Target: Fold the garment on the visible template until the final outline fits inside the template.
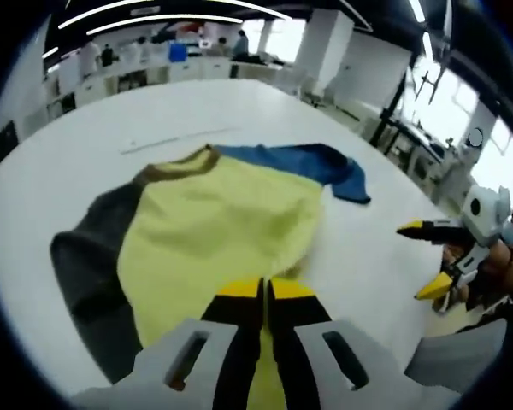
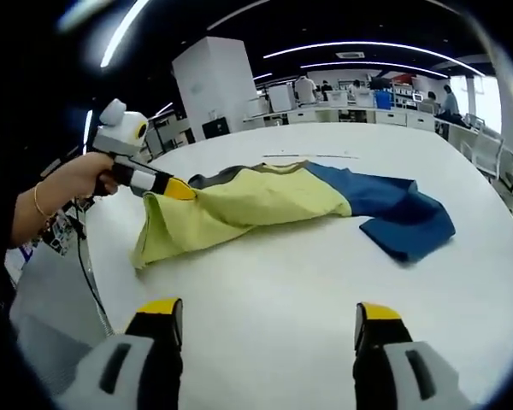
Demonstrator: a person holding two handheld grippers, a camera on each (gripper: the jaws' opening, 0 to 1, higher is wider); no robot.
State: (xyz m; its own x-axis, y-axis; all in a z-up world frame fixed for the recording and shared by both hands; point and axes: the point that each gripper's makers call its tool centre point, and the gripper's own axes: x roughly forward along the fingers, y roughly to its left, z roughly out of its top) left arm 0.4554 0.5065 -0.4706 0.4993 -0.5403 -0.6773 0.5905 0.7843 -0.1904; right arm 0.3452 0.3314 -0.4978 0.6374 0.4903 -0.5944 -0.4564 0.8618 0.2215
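Observation:
A garment lies spread on the white table (image 1: 85, 162): yellow body (image 1: 222, 222), dark grey sleeve (image 1: 90, 256), blue sleeve (image 1: 316, 162), brown collar (image 1: 179, 166). My left gripper (image 1: 265, 290) is shut on the near yellow edge, jaws pressed together. In the right gripper view that same left gripper (image 2: 178, 190), held by a hand (image 2: 73, 184), pinches the yellow cloth (image 2: 248, 205) and lifts its edge a little. The blue sleeve (image 2: 398, 213) trails to the right. My right gripper (image 2: 268, 312) stands wide open above bare table, short of the garment, and also appears open at the right (image 1: 419, 259).
A thin line mark (image 1: 175, 141) runs across the table beyond the collar and shows faintly too (image 2: 312, 156). The table edge curves close on the right (image 1: 427, 325). Workbenches (image 1: 137, 73), a white pillar (image 2: 214, 85) and people stand far behind.

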